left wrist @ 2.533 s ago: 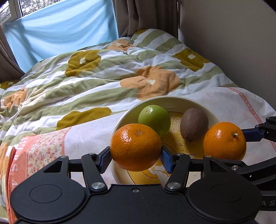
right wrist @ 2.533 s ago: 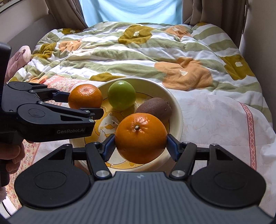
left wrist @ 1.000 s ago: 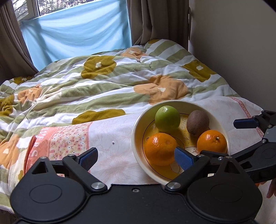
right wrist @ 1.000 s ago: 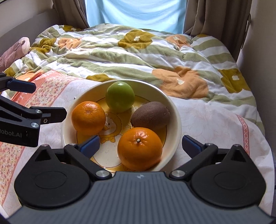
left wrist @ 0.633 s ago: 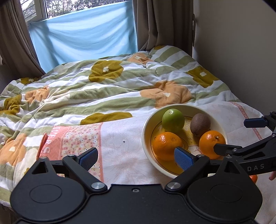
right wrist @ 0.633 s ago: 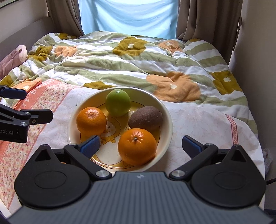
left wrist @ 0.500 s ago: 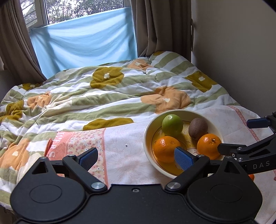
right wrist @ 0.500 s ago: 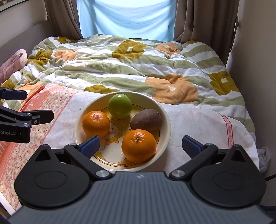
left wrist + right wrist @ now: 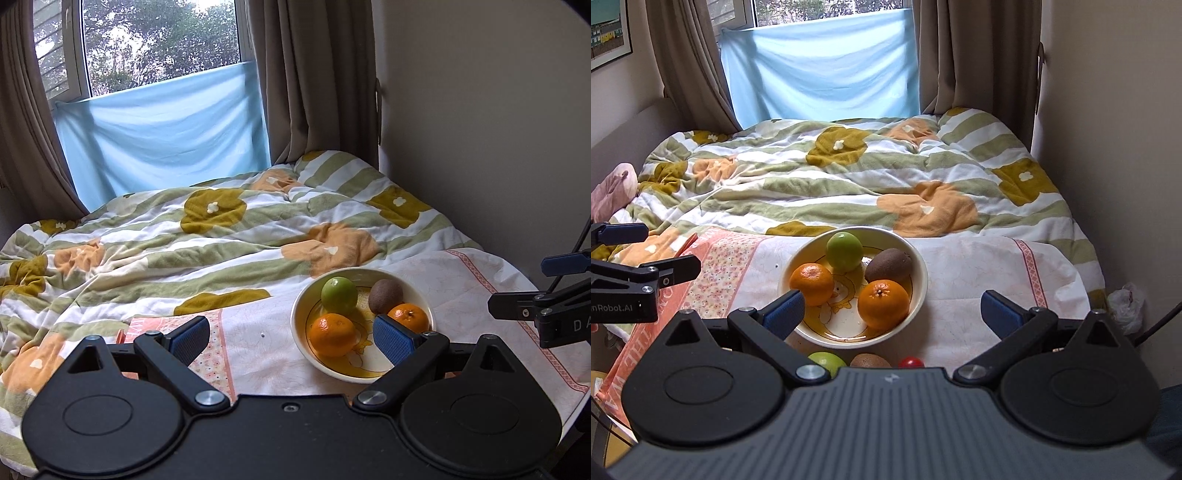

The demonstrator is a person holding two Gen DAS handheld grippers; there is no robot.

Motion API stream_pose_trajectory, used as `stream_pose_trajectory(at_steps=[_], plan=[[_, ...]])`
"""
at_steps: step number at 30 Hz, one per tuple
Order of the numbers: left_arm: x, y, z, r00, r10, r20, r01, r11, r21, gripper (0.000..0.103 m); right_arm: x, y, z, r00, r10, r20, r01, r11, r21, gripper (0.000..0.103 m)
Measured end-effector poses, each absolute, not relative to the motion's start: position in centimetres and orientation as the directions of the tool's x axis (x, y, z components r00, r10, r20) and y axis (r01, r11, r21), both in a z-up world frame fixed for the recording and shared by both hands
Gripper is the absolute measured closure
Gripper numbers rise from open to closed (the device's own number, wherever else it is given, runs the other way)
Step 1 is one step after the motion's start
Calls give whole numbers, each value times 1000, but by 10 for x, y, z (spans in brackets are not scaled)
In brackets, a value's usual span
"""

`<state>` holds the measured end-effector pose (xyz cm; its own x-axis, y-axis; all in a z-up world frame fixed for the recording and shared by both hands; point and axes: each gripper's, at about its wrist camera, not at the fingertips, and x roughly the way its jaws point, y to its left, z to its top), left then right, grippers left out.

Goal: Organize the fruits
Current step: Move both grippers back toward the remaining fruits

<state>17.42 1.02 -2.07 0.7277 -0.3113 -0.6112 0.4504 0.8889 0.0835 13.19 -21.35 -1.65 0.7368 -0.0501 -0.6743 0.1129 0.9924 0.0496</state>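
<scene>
A cream bowl (image 9: 919,291) (image 9: 299,306) sits on the bed near its front edge. It holds a green apple (image 9: 844,252) (image 9: 339,295), a brown kiwi (image 9: 888,270) (image 9: 386,296) and two oranges (image 9: 812,283) (image 9: 883,303) (image 9: 333,334) (image 9: 409,316). My left gripper (image 9: 291,338) is open and empty, pulled back from the bowl. My right gripper (image 9: 892,312) is open and empty, above the bowl's near side. Nearer than the bowl lie a green apple (image 9: 823,362), a kiwi (image 9: 870,361) and a small red fruit (image 9: 911,362), partly hidden by the right gripper body.
A flowered striped quilt (image 9: 849,177) covers the far bed. A pink floral cloth (image 9: 713,273) lies left of the bowl. A wall (image 9: 1115,147) runs along the right. A white bag (image 9: 1126,302) lies past the bed's right corner. Curtains and a blue sheet (image 9: 827,74) hang behind.
Both grippers let go of their oranges into the bowl, opened wide, and drew back and up. The bowl now looks smaller and more loose fruit shows at the front.
</scene>
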Motion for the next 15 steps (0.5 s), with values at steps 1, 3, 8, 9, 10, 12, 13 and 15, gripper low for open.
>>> stream_pose_trajectory(at_steps=[1, 3, 8, 9, 10, 12, 13, 15], plan=[[171, 10, -21, 722, -322, -612, 459, 885, 77, 6, 126, -212, -17, 738, -53, -673, 109, 993, 42, 0], [164, 8, -24, 712, -341, -613, 475, 877, 64, 6, 116, -210, -19, 739, -50, -672, 95, 995, 31, 0], [145, -3, -36, 670, -396, -628, 538, 842, 43, 6, 97, -209, -31, 732, -20, -681, 48, 999, 22, 0], [142, -6, -40, 665, -401, -630, 547, 836, 46, 6, 95, -211, -34, 729, -11, -685, 37, 999, 23, 0], [139, -9, -43, 661, -405, -632, 556, 830, 49, 6, 94, -213, -38, 725, 5, -688, 21, 999, 30, 0], [135, -16, -50, 655, -409, -636, 566, 823, 54, 6, 92, -216, -46, 721, 43, -692, -22, 999, 40, 0], [133, -19, -53, 653, -408, -638, 567, 822, 55, 6, 92, -218, -50, 719, 59, -693, -45, 998, 39, 0], [129, -25, -62, 652, -398, -646, 564, 823, 62, 6, 94, -222, -61, 705, 99, -702, -103, 994, 37, 0]])
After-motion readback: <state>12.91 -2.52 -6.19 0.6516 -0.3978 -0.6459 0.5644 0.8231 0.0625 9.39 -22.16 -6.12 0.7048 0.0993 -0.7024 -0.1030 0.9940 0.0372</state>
